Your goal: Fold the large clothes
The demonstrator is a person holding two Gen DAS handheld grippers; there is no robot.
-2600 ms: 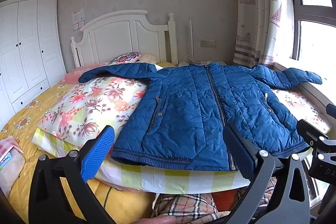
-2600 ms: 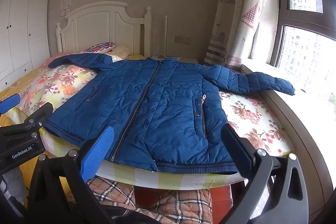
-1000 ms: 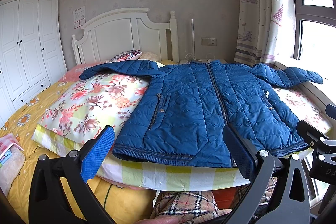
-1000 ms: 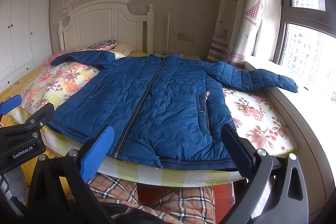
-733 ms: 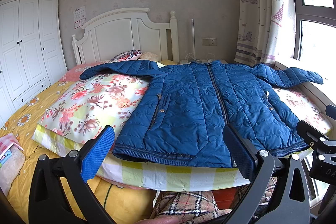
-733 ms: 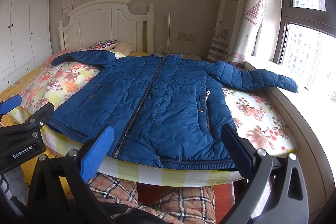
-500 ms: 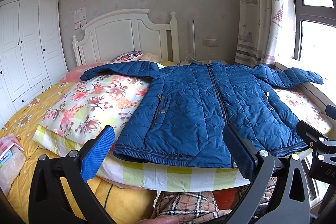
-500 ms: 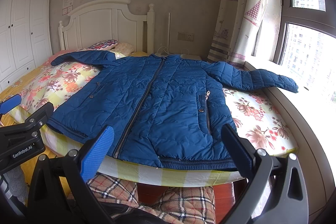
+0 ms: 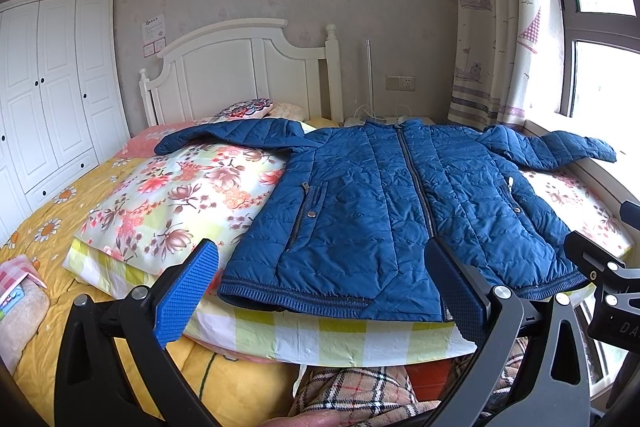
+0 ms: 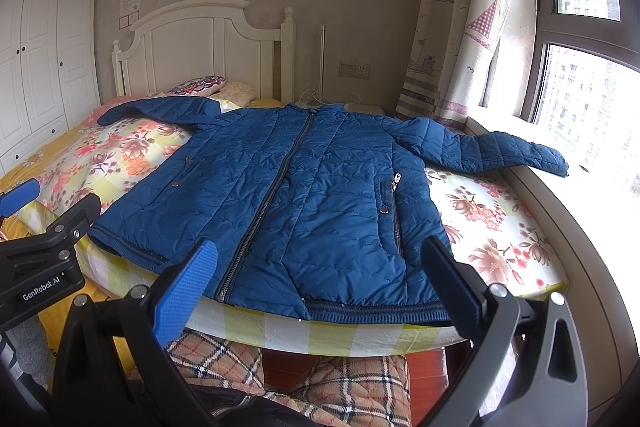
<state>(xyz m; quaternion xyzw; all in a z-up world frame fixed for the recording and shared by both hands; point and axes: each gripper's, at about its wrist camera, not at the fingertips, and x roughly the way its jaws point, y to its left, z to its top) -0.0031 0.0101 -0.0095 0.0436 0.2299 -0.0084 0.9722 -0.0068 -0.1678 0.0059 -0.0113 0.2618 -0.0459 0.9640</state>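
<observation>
With the jacket (image 9: 384, 203) lying flat and unfolded, your left gripper (image 9: 320, 291) and right gripper (image 10: 320, 287), both spread and empty, should next reach for a sleeve (image 10: 480, 147).

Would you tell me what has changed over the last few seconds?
Only the view: both cameras tilted up slightly. The blue jacket lies spread flat on the bed, untouched. The left claw and right claw remain open and empty.

The blue quilted jacket (image 9: 384, 203) lies flat on the floral quilt (image 9: 176, 203) on the bed (image 9: 52, 227). The white headboard (image 9: 240, 75) stands behind it, the white wardrobe (image 9: 52, 83) left, the window (image 10: 580, 83) right.
</observation>
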